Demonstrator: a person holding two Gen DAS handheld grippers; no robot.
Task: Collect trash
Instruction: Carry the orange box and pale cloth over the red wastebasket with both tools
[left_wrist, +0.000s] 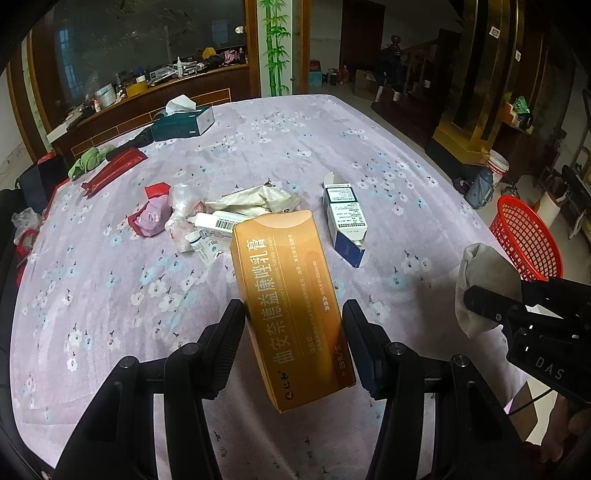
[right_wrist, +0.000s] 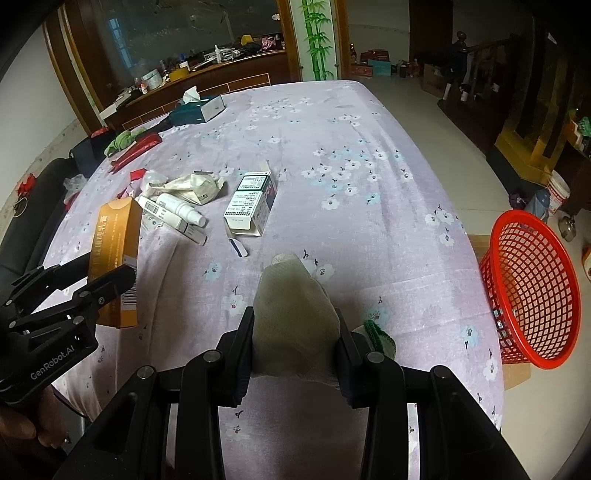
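Observation:
My left gripper (left_wrist: 293, 317) is shut on a long orange medicine box (left_wrist: 288, 306), held above the flowered tablecloth; the same orange box (right_wrist: 118, 258) shows at the left of the right wrist view. My right gripper (right_wrist: 295, 328) is shut on a crumpled beige tissue wad (right_wrist: 295, 314), seen from the left wrist as a grey wad (left_wrist: 484, 284) at the right. A pile of trash lies further back on the table: crumpled wrappers (left_wrist: 255, 201), a white spray bottle (right_wrist: 181, 210), a white and blue carton (left_wrist: 345, 221). A red mesh basket (right_wrist: 532, 288) stands on the floor beyond the table's right edge.
A teal tissue box (left_wrist: 183, 123), a red packet (left_wrist: 112, 171) and a green cloth (left_wrist: 88, 160) lie at the table's far left. A dark chair (right_wrist: 40, 206) stands left of the table. Buckets (right_wrist: 557, 192) and a cabinet stand beyond the basket.

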